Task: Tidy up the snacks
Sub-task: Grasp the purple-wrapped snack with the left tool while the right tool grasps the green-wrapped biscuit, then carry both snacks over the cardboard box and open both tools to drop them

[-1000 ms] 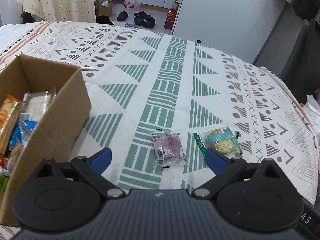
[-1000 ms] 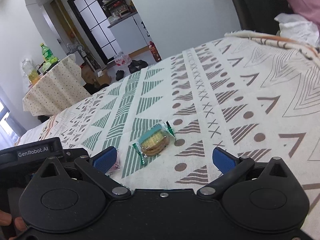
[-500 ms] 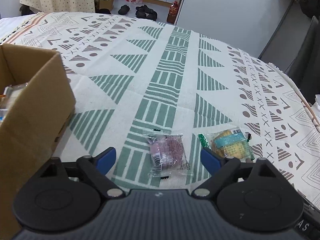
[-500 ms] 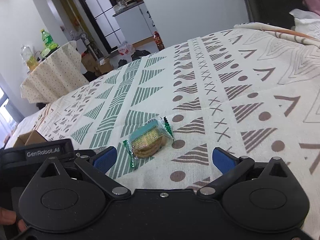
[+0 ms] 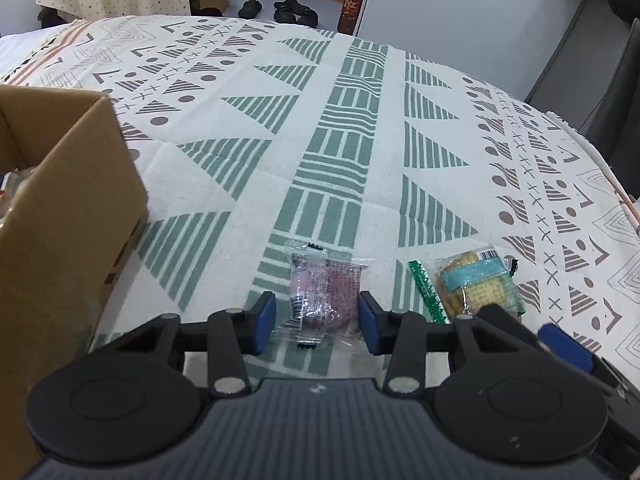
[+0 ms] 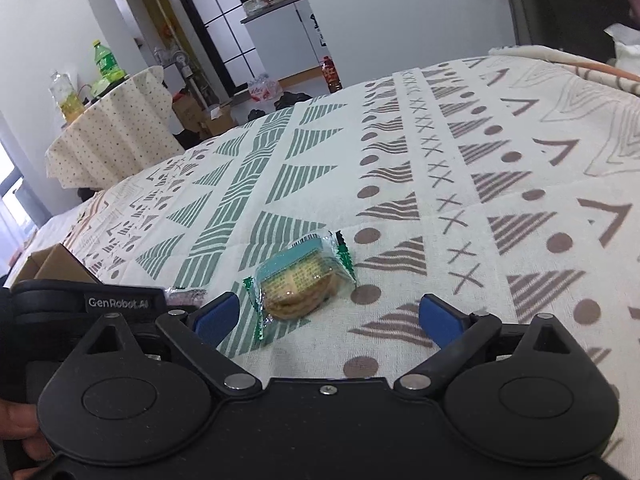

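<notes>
**Two tongs lowered over wrapped snacks on a patterned cloth**

The left tongs (image 5: 317, 317) are held low over the surface (image 5: 360, 128), pointed forward, with the blue pads (image 5: 262, 322) set partway in on either side of the pink-wrapped snack (image 5: 322, 294). A narrow gap is left at each side, so the packet is bracketed but not gripped. The snack lies flat on a green stripe of the cloth. Just to its right lies the green-wrapped biscuit pack (image 5: 474, 286), on which a barcode can be seen; its other printing is too small to be read. The cardboard box (image 5: 68, 208) stands at the left, near the pink-wrapped snack.

The right tongs (image 6: 328, 318) are held low and spread wide, with the green-wrapped biscuit pack (image 6: 302, 280) lying just ahead of the gap, nearer the left pad and untouched. The lettering "GenRobot.AI" is read on the body of the left tongs (image 6: 120, 303), seen at the left edge of the right wrist view.
</notes>
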